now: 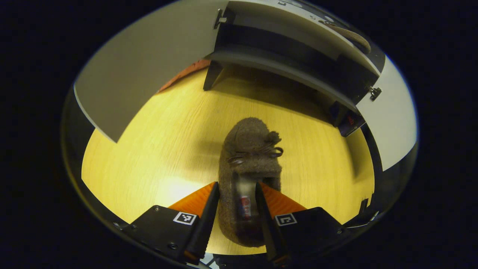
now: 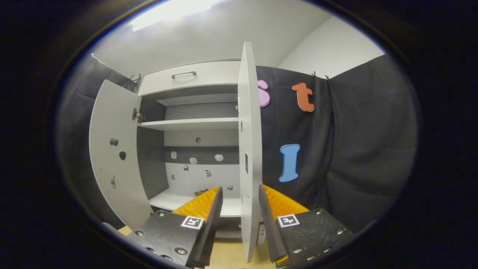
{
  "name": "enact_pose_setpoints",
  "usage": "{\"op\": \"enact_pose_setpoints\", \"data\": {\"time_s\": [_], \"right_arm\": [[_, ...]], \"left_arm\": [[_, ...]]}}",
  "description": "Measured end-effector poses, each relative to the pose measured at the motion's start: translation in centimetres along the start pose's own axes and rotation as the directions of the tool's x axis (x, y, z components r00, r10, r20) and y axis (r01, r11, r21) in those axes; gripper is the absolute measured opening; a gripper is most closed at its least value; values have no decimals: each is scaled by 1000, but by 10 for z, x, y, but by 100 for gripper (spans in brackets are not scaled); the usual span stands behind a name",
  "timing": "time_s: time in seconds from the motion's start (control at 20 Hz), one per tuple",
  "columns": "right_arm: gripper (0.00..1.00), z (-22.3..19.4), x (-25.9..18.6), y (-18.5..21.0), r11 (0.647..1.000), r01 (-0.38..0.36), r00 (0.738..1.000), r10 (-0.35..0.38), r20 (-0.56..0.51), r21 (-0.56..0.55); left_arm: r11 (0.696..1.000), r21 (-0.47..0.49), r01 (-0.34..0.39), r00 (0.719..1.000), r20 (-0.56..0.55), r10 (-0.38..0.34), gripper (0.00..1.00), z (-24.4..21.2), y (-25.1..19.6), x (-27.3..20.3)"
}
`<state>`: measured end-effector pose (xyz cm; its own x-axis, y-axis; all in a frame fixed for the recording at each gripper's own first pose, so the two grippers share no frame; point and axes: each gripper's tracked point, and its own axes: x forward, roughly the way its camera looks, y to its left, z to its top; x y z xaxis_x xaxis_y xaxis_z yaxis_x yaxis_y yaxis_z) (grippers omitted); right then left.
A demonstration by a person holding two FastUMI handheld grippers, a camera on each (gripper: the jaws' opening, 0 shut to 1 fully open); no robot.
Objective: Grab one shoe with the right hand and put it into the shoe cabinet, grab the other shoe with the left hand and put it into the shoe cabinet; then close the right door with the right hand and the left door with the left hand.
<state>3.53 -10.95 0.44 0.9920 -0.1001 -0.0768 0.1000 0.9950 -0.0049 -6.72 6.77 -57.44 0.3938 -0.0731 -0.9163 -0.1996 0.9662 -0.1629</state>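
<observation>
One shoe (image 1: 248, 175) sits on the floor between the left gripper (image 1: 236, 216)'s open, unclosed jaws for pickup, while the right gripper (image 2: 241, 220) straddles the right door (image 2: 249, 149) edge, jaws open, gripping nothing, seemingly to push it.

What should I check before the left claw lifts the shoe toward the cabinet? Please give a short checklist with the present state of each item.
1. Shoe sits between the fingers of the left claw: ok, the heel end lies between them.
2. Both fingers press on the shoe: cannot tell.
3. Left door is open: ok.
4. Right door is open: ok, its edge stands between the fingers of the right claw.
5. Bottom shelf has free room: ok for the part that shows; the rest is hidden.
6. Floor between shoe and cabinet is free: ok.
</observation>
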Motion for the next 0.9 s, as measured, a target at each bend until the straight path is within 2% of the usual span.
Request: {"op": "enact_pose_setpoints", "data": {"time_s": [0.1,0.15,0.25,0.35,0.45,0.5,0.75,0.9], "right_arm": [[57,0,1,3,1000,-6,1000,6,3,-6],[57,1,1,4,1000,-8,1000,8,5,-6],[57,4,2,6,1000,-13,1000,13,13,-6],[57,7,2,6,1000,-15,1000,15,23,-8],[57,8,2,6,1000,-16,999,16,32,-10],[57,9,1,7,1000,-20,999,21,35,-11],[55,9,-3,6,999,-31,999,32,36,-24],[55,9,-7,3,999,-36,999,37,35,-14]], "left_arm": [[1000,-14,9,1000,-24,-9,65,-8,2,7],[1000,-16,3,999,-36,-4,56,-11,5,8],[1000,-19,13,999,-43,-14,47,-9,6,9],[999,-33,11,998,-58,-13,35,-9,9,8],[999,-43,-14,998,-66,11,12,-8,16,5],[999,-47,-20,998,-65,17,4,-6,16,11],[999,4,-47,999,-18,48,1,3,16,2],[999,24,-20,999,35,20,1,23,13,-15]]}}
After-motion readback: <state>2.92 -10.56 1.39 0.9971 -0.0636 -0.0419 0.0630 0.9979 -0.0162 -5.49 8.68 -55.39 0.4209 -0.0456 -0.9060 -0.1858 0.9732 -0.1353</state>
